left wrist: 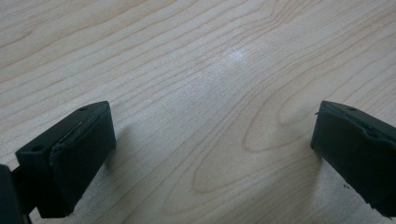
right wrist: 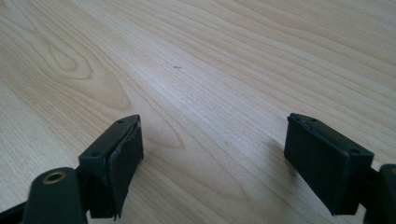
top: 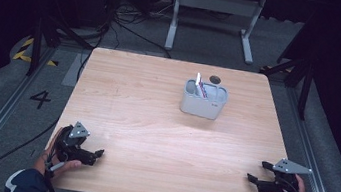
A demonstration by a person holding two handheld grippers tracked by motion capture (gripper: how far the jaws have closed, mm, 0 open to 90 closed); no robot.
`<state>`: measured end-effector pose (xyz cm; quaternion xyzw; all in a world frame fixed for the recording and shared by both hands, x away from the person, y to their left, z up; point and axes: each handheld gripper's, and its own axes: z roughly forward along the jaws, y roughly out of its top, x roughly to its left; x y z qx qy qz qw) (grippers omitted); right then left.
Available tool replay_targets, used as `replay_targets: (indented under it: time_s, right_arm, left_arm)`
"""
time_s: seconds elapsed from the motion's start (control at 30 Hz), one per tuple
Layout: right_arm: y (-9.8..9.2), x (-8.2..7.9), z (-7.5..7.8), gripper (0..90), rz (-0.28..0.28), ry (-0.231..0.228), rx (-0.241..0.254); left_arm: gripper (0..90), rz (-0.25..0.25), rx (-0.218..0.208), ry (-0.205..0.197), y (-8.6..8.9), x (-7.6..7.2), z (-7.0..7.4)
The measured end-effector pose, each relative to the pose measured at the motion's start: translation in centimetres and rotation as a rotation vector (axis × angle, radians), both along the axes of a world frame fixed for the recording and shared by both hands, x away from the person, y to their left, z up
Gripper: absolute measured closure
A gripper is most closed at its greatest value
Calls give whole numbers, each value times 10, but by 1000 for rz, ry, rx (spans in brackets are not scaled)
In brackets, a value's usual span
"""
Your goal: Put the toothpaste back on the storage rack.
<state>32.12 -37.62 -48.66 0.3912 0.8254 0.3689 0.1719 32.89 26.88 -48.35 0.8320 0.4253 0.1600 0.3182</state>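
Observation:
A grey compartmented holder [top: 204, 99] stands upright on the far middle of the wooden table [top: 153, 134], with a white and red item [top: 200, 86] sticking out of its left compartment. My left gripper [top: 94, 155] rests at the near left corner, held by a hand. Its jaws stand wide apart over bare wood [left wrist: 210, 140], nothing between them. My right gripper [top: 256, 172] sits at the near right corner, pointing left. It is open too, with only bare tabletop [right wrist: 210, 140] between its jaws.
A small dark round spot [top: 215, 78] lies on the table just behind the holder. Beyond the table stands a white metal frame [top: 215, 11] on a grey floor, with cables [top: 119, 18] and black stand legs at both sides.

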Motion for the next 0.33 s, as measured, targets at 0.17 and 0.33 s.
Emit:
replay_targets:
  time_s: [0.17,0.33]
  right_arm:
    - [0,0,0,202,0,0,0]
    - [0,0,0,202,0,0,0]
  left_arm:
    - [2,2,-5,2,-1,0,0]
    - [2,3,-4,1,-1,0,0]
